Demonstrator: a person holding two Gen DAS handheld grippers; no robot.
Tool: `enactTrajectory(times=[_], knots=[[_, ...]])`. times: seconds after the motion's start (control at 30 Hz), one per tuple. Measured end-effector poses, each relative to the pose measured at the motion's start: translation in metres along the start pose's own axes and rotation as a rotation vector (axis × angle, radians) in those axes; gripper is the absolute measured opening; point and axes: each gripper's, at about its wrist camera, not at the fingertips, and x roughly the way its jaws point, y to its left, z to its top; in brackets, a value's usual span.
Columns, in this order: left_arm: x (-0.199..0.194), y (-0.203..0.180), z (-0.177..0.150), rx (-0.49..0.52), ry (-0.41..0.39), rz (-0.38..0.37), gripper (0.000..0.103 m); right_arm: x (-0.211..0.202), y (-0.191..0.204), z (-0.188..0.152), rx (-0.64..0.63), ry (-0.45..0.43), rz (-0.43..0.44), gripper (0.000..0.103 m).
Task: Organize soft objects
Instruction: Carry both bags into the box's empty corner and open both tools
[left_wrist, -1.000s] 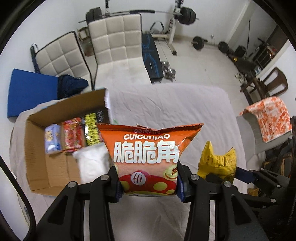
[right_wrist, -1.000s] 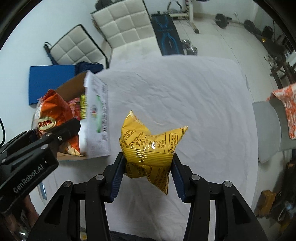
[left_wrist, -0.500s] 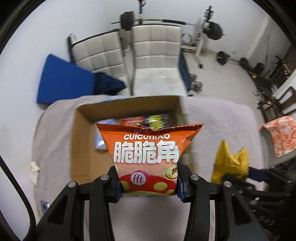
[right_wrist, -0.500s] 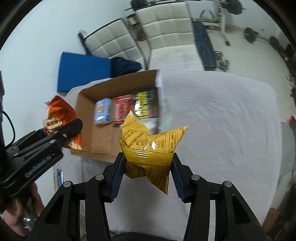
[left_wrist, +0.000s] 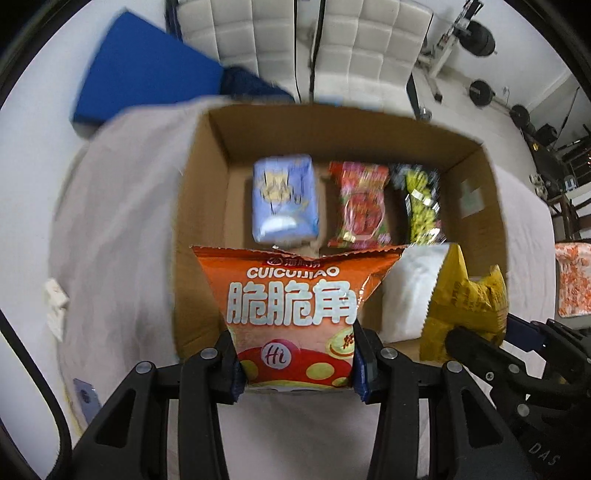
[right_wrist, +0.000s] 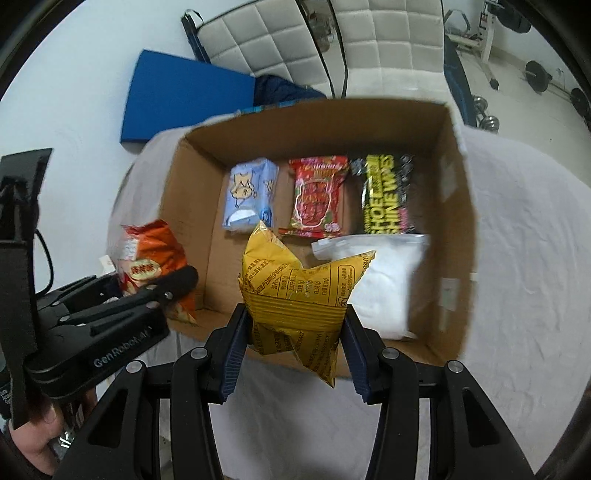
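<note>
My left gripper (left_wrist: 297, 363) is shut on an orange snack bag (left_wrist: 295, 310) and holds it over the near edge of an open cardboard box (left_wrist: 199, 206). My right gripper (right_wrist: 293, 347) is shut on a yellow snack bag (right_wrist: 295, 295) above the box's near wall (right_wrist: 436, 350). The yellow bag also shows in the left wrist view (left_wrist: 465, 302), and the orange bag in the right wrist view (right_wrist: 151, 262). Inside the box lie a light blue pack (right_wrist: 249, 194), a red pack (right_wrist: 317, 197), a black and yellow pack (right_wrist: 386, 195) and a white pack (right_wrist: 384, 273).
The box stands on a table under a pale cloth (right_wrist: 528, 258). Two white padded chairs (right_wrist: 380, 40) and a blue mat (right_wrist: 184, 96) stand beyond the table. Gym weights (left_wrist: 480, 37) lie on the floor at the far right.
Both grippers have swung left and forward with their bags, from over the bare cloth to over the open box. The box's inside now fills both views.
</note>
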Motion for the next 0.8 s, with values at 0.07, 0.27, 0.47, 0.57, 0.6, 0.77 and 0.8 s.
enactTrajectory(times=[0.07,0.27,0.47,0.57,0.6,0.77,0.8], knots=[[0.018,0.006,0.002,-0.008,0.041,-0.023,0.041,0.018,-0.001,0.004,0.005,0.017,0.0,0.051],[0.059,0.018,0.004,-0.002,0.113,-0.028,0.041,0.063,0.004,0.008,-0.007,0.052,-0.027,0.051],[0.082,0.025,0.007,-0.028,0.143,-0.047,0.041,0.088,0.004,0.011,0.008,0.085,-0.028,0.054],[0.089,0.028,0.007,-0.04,0.154,-0.05,0.041,0.093,0.005,0.012,0.008,0.089,-0.035,0.055],[0.089,0.029,0.007,-0.044,0.153,-0.049,0.042,0.095,0.005,0.013,0.007,0.092,-0.04,0.055],[0.088,0.031,0.004,-0.053,0.155,-0.041,0.042,0.094,0.005,0.017,0.003,0.088,-0.049,0.055],[0.086,0.033,0.002,-0.053,0.15,-0.036,0.042,0.092,0.006,0.018,0.001,0.085,-0.048,0.055]])
